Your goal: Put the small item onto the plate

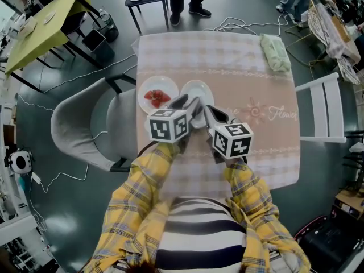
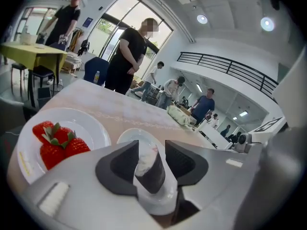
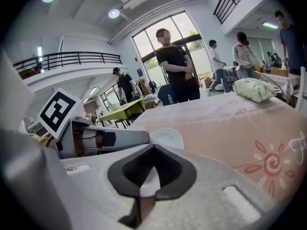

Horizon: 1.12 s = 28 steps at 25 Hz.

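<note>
Left gripper [image 2: 151,150]: jaws apart, the roll between them, right pad clear of it.
Roll [image 2: 149,169]: dark-wrapped, rice showing on top, leaning a little, standing on the small plate [image 2: 128,136].
Right gripper [image 3: 153,152]: jaws together, nothing in them, just beside the left one.
Neighbouring plate [image 2: 93,128]: holds strawberries [image 2: 55,143].
</note>
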Tool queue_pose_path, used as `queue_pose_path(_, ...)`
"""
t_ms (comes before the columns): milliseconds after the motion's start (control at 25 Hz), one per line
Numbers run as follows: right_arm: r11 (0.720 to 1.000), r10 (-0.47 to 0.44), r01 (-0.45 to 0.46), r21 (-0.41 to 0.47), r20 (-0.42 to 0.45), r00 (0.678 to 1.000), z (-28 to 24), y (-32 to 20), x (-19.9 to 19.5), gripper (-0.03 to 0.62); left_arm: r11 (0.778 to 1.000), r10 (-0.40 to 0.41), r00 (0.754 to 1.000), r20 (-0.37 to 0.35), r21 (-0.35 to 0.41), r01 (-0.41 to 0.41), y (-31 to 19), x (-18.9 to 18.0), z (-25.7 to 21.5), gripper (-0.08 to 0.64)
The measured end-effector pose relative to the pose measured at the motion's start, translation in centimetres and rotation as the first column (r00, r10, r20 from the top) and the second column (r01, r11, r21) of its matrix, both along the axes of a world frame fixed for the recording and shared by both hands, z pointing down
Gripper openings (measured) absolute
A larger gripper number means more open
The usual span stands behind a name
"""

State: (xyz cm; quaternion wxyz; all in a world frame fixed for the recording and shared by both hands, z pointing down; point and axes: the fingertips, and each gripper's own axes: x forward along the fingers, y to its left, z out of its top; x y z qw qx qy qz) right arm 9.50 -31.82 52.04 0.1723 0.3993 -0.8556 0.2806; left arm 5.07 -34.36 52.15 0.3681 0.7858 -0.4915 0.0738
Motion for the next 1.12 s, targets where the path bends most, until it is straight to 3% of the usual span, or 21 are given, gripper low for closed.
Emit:
queue_pose_path(240,1.0,0.005,-0.005,-0.006,-0.01,1.0,0.2,0.1,0.1,-0.003,0.997,-0.057,0.998,0.021,0.053,0.056,-0.1,-0.9,-0.7,0.186)
queue_pose_path(520,1.0,0.004,-0.004,-0.014,-0.009,1.0,0.2,0.4,0.0,-0.003,0.993,-0.058,0.998,-0.029,0.1,0.06,1.5,-1.1,-1.7,0.002)
queue_pose_path(1120,0.998,0.056,-0.056,-0.005,-0.04,0.998,-0.4,3.6,1.0,-0.003,0.996,0.027,0.997,-0.066,0.089,-0.021,7.1,-0.7,-1.9,0.0)
